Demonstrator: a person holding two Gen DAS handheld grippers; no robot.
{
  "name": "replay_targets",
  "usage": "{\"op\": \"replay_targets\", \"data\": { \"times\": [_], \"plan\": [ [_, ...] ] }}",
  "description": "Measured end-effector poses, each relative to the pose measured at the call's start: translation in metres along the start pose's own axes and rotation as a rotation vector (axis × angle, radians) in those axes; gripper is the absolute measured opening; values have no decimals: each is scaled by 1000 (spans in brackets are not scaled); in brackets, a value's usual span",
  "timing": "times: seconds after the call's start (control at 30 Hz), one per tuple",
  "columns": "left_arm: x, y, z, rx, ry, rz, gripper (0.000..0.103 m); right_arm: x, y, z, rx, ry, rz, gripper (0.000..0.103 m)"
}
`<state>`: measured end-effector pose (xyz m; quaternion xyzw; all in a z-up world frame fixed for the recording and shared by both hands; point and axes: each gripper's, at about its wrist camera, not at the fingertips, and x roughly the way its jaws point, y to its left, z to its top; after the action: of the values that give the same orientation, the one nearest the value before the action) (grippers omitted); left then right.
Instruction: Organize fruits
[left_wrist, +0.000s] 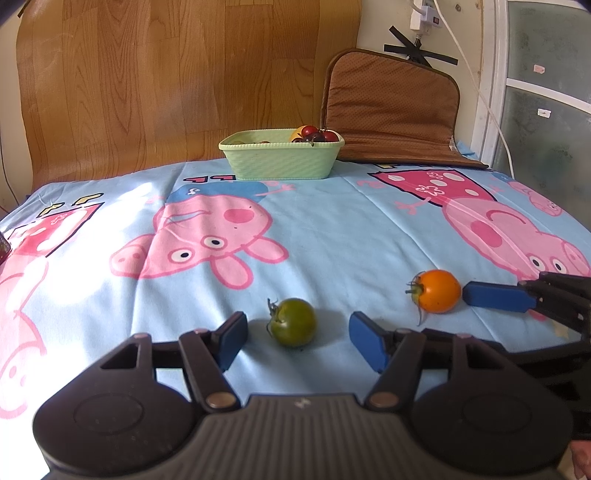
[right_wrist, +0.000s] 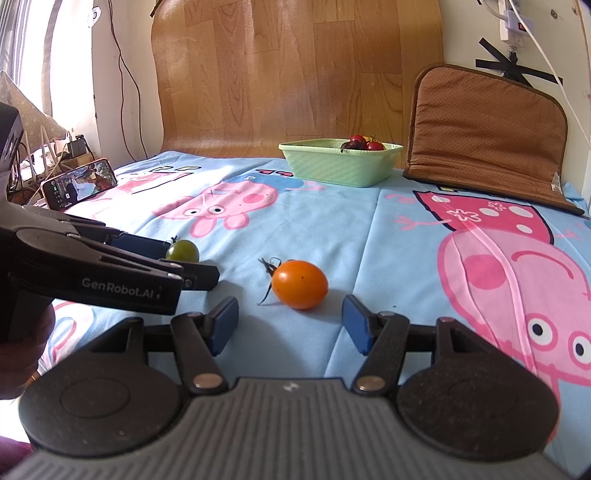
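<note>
At the far left edge of the bed, in the right wrist view, a smartphone with a lit screen (right_wrist: 79, 183) leans near some cables. The bed is covered by a light blue cotton sheet with pink cartoon pigs (left_wrist: 332, 236). On this sheet lies a small round green tomato with a dark stem (left_wrist: 293, 322). The black left gripper with blue pads (left_wrist: 298, 336) is low over the sheet, its jaws are spread, and the green tomato sits between the two pads without touching them. To the right of it lies a round orange tomato with a green stem (left_wrist: 439, 290), well apart from the green one. The black right gripper with blue pads (right_wrist: 290, 325) stands spread too, and the orange tomato rests just in front of the gap, touching neither pad in the right wrist view. Far behind, near the wood-pattern board, stands a pale green rectangular plastic basket (left_wrist: 282, 162) which holds several small red tomatoes (left_wrist: 325, 134). Just to the right of the basket, a brown padded cushion (left_wrist: 391, 110) leans on the wall.
</note>
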<state>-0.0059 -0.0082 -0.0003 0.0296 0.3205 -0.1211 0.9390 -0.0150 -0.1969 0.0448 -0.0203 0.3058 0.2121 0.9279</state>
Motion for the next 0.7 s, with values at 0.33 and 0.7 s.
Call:
{"op": "replay_targets", "data": {
  "times": [0.33,0.7],
  "plan": [
    [1,2,2,-4,1,-3,63,1,1,-1,-3,-2,-10,65],
    [2,4,2,-2,-5,-9,63,2,1,-1,0,-5,-19,65]
  ]
}}
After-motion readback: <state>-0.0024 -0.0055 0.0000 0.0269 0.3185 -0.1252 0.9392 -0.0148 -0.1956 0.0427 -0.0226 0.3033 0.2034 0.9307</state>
